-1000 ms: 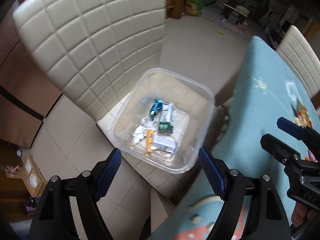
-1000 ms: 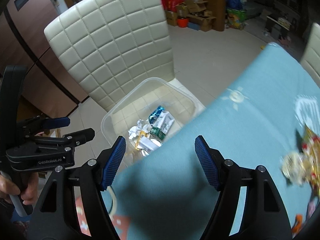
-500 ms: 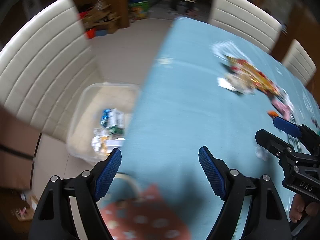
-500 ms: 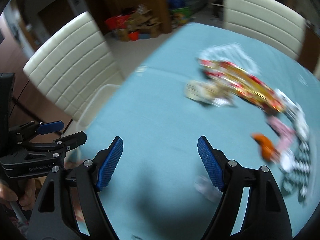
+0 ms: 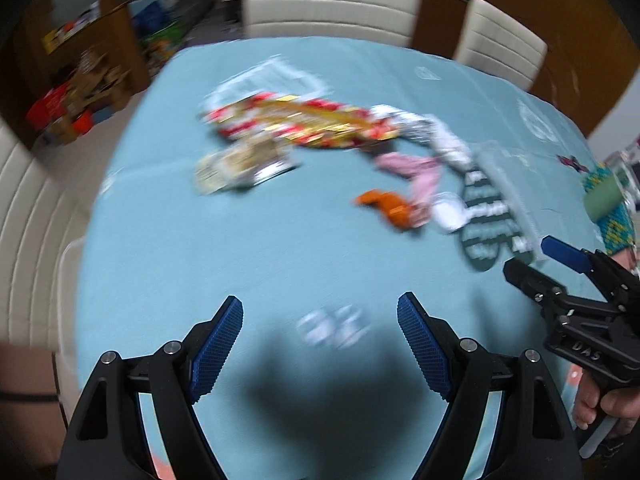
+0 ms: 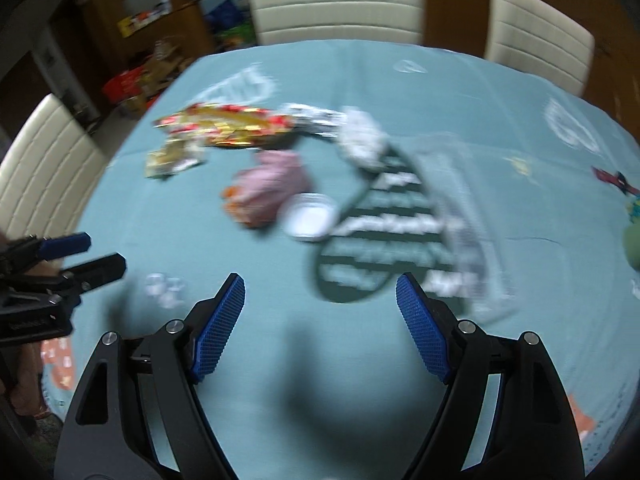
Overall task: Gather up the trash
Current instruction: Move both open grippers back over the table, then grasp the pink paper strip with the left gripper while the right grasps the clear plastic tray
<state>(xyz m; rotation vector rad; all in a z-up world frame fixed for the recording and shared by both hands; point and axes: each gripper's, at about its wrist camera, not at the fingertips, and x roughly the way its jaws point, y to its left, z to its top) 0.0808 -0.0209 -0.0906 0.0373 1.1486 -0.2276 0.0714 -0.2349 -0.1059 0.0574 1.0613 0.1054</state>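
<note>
Left wrist view: the left tongs [image 5: 320, 316] hover above the teal-covered counter [image 5: 240, 248] with both blue pads spread wide and nothing between them. A small pale scrap [image 5: 332, 326], blurred, lies on the cloth directly ahead of the gap between the fingers. The right tongs [image 5: 532, 260] enter from the right edge, held by a hand [image 5: 604, 408], their two fingers apart and empty.

Farther across the counter the trash lies in a loose band. A red-and-gold wrapper [image 5: 304, 124] sits at the far side, with a beige packet [image 5: 240, 166] just beside its near edge. A pink wrapper [image 5: 416, 170], an orange scrap [image 5: 388, 206] and a white lid-like piece [image 5: 450, 212] are grouped to the right. A dark green striped bag [image 5: 488, 224] lies next to them.

Right wrist view: the right tongs [image 6: 320, 312] are likewise spread and empty above the cloth, with the striped bag [image 6: 384, 232] ahead of them. The left tongs [image 6: 84, 256] appear at the left edge. Cream chairs [image 6: 336, 4] stand around the counter. Motion blur hides the print on every item.
</note>
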